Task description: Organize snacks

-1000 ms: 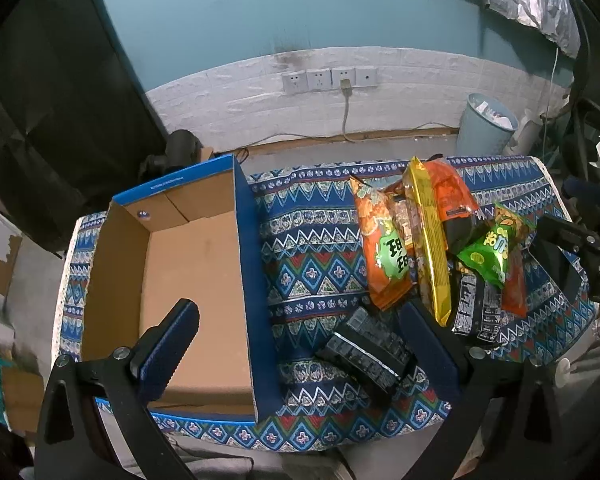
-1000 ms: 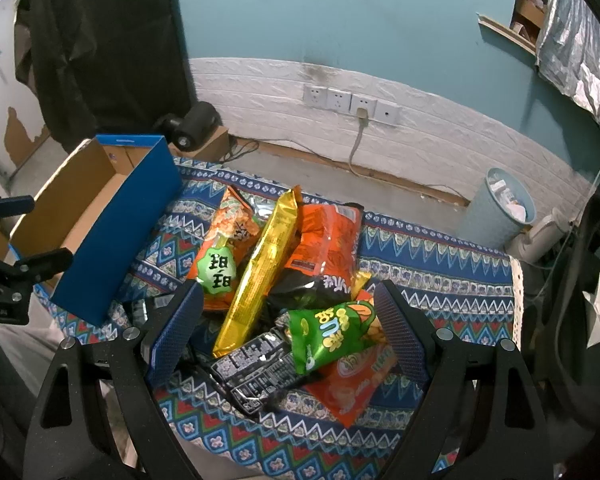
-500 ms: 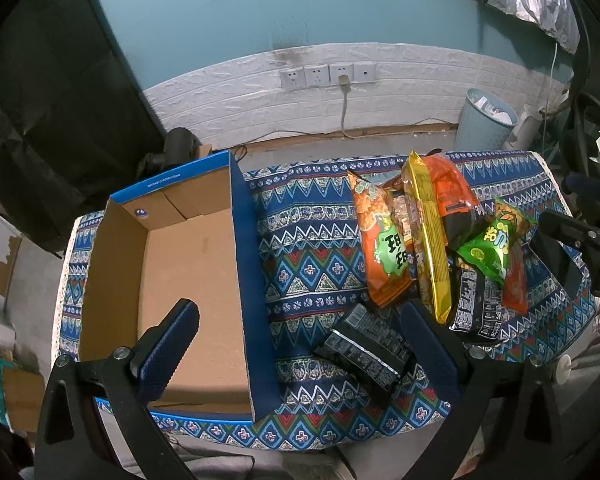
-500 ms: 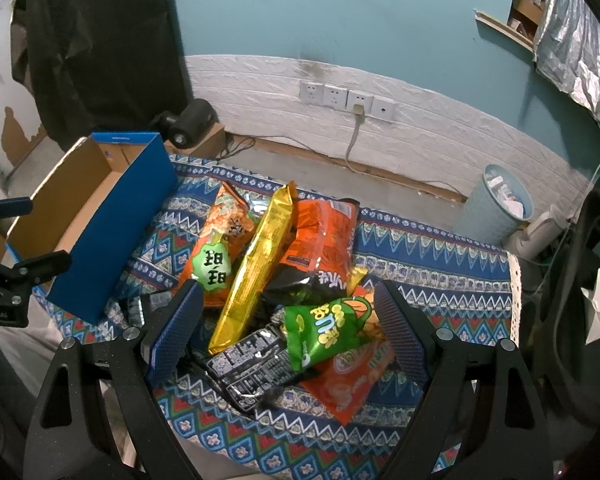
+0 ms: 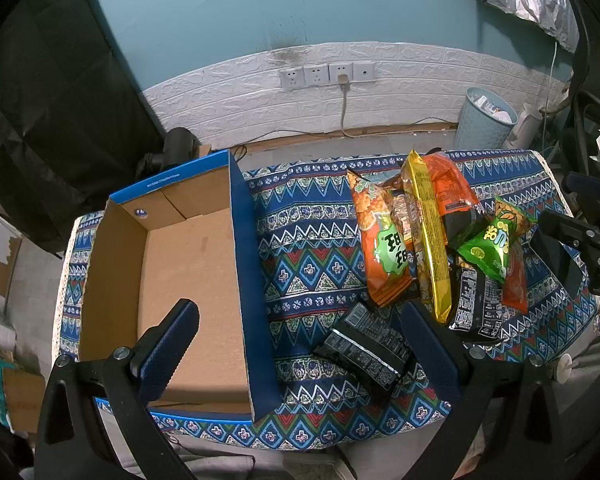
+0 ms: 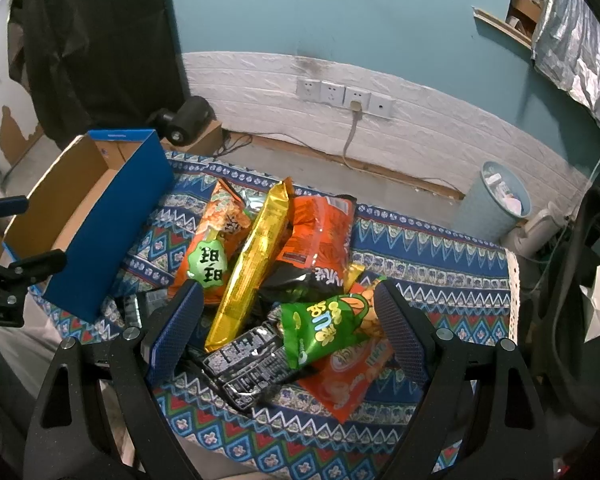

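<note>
Left wrist view: left gripper (image 5: 296,338) spread wide, holding nothing, above box (image 5: 236,248) wall.
Right gripper (image 6: 286,320): spread wide, empty, over snack bags (image 6: 256,256).

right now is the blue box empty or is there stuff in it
Empty. The left wrist view shows the blue box with only bare cardboard floor inside; all the snack bags lie on the cloth beside it.

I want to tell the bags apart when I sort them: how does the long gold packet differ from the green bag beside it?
The gold packet is long and narrow; the green bag is short and squat.
The gold packet is plain shiny foil with little print on this side; the green bag carries big yellow lettering.
The gold packet leans across the orange bags at the pile's middle; the green bag lies nearer the right gripper, on a red-orange bag.
Both are sealed and outside the box.
</note>
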Tool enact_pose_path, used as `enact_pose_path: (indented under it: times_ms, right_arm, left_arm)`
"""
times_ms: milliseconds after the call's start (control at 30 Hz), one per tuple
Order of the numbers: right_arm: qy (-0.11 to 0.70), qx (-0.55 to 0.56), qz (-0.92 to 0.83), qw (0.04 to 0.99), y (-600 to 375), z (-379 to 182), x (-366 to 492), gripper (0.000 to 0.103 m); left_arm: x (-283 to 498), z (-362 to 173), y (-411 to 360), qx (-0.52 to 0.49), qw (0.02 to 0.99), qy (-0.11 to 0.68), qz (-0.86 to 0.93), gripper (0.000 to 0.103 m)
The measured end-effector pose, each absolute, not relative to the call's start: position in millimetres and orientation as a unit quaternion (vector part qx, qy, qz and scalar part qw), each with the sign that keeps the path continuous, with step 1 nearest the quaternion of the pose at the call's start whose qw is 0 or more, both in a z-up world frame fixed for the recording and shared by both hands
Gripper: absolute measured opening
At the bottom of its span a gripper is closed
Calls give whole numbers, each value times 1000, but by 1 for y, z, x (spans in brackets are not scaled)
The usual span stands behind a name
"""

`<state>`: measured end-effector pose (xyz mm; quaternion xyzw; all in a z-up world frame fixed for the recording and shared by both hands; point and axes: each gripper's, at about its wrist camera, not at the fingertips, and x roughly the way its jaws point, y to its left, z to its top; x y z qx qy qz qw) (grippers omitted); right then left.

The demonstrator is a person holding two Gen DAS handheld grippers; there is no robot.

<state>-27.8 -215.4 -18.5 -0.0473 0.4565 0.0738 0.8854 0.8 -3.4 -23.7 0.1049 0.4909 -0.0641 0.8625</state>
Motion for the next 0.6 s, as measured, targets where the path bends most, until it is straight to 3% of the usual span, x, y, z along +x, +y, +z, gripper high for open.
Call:
enact_pose_path:
  times_ms: [600]
  right_arm:
    - [459, -49, 72, 884, -216, -20, -27, 86]
  left_arm:
    - [1, -24, -3, 106, 862, 491, -64, 102]
